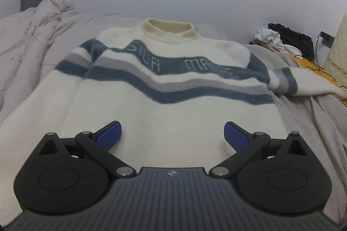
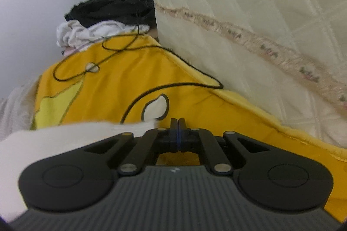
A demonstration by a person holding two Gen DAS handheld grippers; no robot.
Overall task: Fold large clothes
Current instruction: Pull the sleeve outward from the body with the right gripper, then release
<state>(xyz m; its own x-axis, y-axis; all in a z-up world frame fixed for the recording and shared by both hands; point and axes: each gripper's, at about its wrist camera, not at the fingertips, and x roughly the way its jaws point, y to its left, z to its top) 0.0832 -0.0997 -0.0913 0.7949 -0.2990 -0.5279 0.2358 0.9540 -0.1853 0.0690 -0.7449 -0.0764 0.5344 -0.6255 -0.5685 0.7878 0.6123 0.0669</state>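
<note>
L jaws spread wide, nothing between; R jaws clenched together, can't tell if any fabric is pinched. Left gripper [image 1: 172, 133] tilted down over the hem of the sweater [image 1: 164, 87], which lies flat, front up, on the bed cover [image 1: 32, 40], collar far end. Right gripper [image 2: 177, 122] angled down over the yellow blanket [image 2: 121, 79], white sleeve [image 2: 65, 137] at its left, quilted pillow [image 2: 249, 14] to the right.

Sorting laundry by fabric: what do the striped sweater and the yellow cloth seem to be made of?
The sweater looks like fuzzy, brushed knit, matte, with soft blurred stripe edges; fibre unclear. The yellow cloth looks like thin smooth woven fabric with fine creases and a printed pattern, possibly cotton or polyester.
</note>
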